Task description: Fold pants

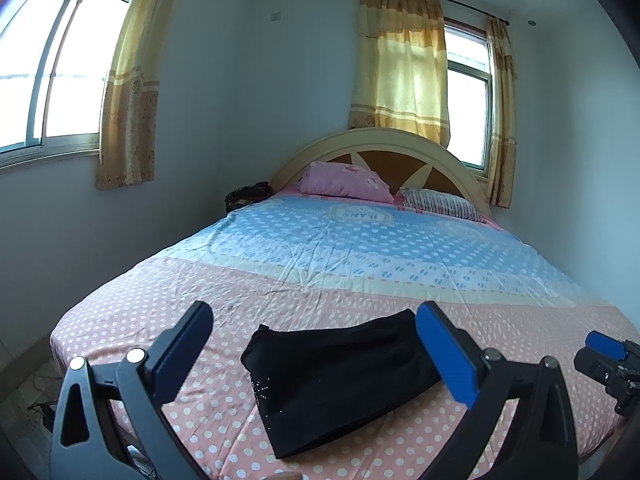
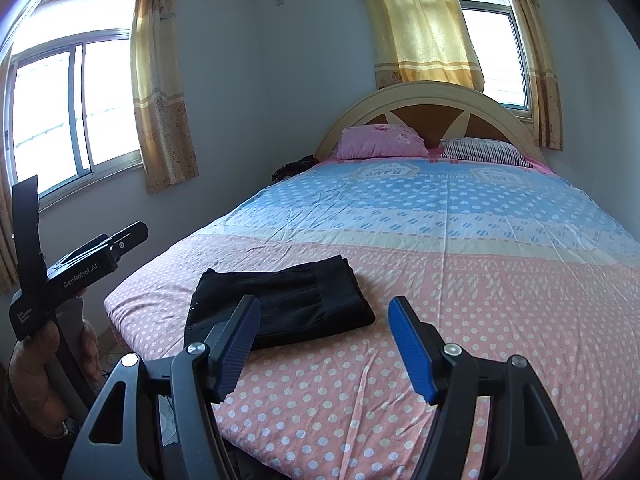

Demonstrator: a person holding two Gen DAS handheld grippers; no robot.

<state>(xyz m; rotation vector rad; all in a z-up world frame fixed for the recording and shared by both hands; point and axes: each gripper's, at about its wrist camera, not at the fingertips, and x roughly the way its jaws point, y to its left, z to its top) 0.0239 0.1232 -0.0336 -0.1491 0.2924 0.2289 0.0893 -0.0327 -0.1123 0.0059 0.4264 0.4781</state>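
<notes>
A large bed with a blue and pink polka-dot sheet fills the room, pillows at the far headboard. Black pants lie near the foot edge, already folded into a compact rectangle, the long axis running across the bed. The left gripper hovers straight in front of the pants, which show between its spread jaws, untouched. The right gripper, jaws also apart and empty, sits to the pants' right. The left hand appears nearer, so any last fold or tidy looks likeliest to begin there.

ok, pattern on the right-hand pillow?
Dark and white stripes on the striped pillow; clearest in the right wrist view.
</notes>
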